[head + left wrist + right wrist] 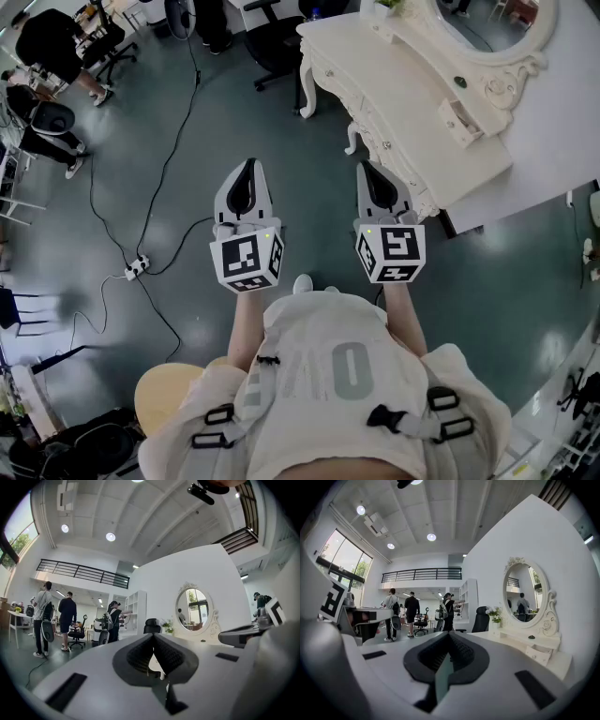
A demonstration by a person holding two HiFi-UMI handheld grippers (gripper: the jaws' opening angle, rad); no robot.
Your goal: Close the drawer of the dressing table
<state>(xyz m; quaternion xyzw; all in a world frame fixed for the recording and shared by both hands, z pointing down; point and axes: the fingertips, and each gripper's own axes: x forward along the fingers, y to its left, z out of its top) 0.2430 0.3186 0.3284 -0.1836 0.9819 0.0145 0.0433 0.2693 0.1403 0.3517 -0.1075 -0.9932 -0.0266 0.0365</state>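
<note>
Task judged not begun: drawer (pixel 462 120) was seen pulled out below the mirror (pixel 478 19) on the dressing table (pixel 394 84), well apart from left gripper (pixel 248 166) & right gripper (pixel 367 169), both w/ fingers together on nothing, so approach & push remained.

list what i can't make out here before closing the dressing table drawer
- Inside of the open drawer: too small in the head view; the right gripper view shows only its front.
- Mirror: cut off by the head view's top edge.
- Dressing table front: in the left gripper view, the left gripper hides it with its own body.
- Small dark thing on the tabletop: too small to name in any view.
</note>
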